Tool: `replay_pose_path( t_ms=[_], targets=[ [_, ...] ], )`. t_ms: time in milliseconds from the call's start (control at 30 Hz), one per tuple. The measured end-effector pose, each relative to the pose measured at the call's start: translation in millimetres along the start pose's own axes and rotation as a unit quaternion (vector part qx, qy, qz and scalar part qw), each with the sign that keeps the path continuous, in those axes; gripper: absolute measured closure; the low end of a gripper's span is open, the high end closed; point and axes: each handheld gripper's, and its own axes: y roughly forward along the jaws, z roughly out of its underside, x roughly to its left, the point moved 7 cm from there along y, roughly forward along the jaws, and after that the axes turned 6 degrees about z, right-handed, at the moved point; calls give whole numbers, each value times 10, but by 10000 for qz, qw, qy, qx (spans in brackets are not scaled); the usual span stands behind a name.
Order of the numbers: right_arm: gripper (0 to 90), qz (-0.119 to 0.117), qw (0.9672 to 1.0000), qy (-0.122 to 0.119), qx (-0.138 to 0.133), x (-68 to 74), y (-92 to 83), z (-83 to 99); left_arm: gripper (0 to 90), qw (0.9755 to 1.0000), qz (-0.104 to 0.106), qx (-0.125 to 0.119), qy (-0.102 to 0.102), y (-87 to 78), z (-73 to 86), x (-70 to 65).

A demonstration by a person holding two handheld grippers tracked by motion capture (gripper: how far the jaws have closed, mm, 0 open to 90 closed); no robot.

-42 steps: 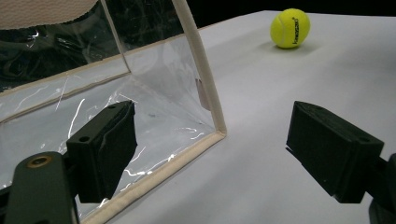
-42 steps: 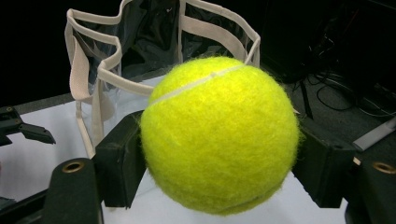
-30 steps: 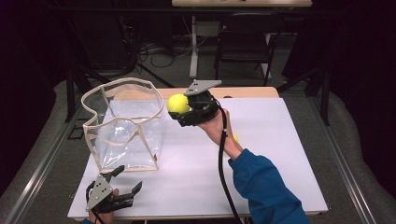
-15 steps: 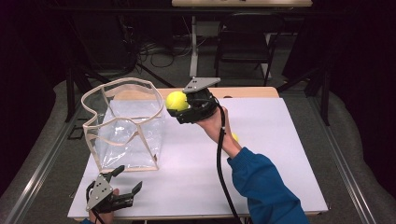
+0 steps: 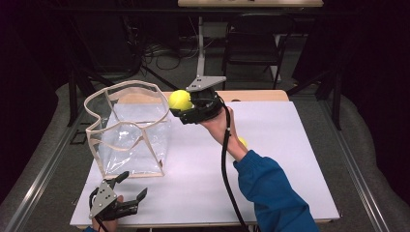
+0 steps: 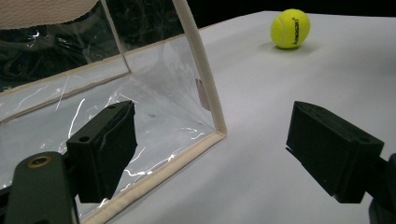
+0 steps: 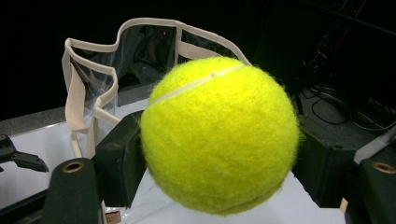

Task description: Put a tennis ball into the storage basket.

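Between right gripper (image 5: 186, 107) jaws: tennis ball (image 5: 180, 100), clamped, held aloft just beside rim of clear plastic bag (image 5: 126, 133). Left gripper (image 5: 130, 186) low near bag's front corner, jaws wide apart, nothing between. Second tennis ball (image 6: 290, 28) on table (image 5: 290, 159), well beyond.

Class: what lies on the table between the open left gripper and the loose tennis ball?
In the left gripper view, bare white table separates the left gripper from the loose tennis ball.
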Motion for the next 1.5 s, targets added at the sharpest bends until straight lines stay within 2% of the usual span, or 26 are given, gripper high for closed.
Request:
replay_pose_path(
  t_ms=[300, 1500],
  targets=[
    [262, 5, 10000, 21, -97, -1, 27, -100, 158, 10000, 10, 9, -1, -2, 1, 0],
    [262, 45, 9999, 25, -145, 72, 295, -319, 158, 10000, 24, 2, 14, -5, -1, 2]
  ],
)
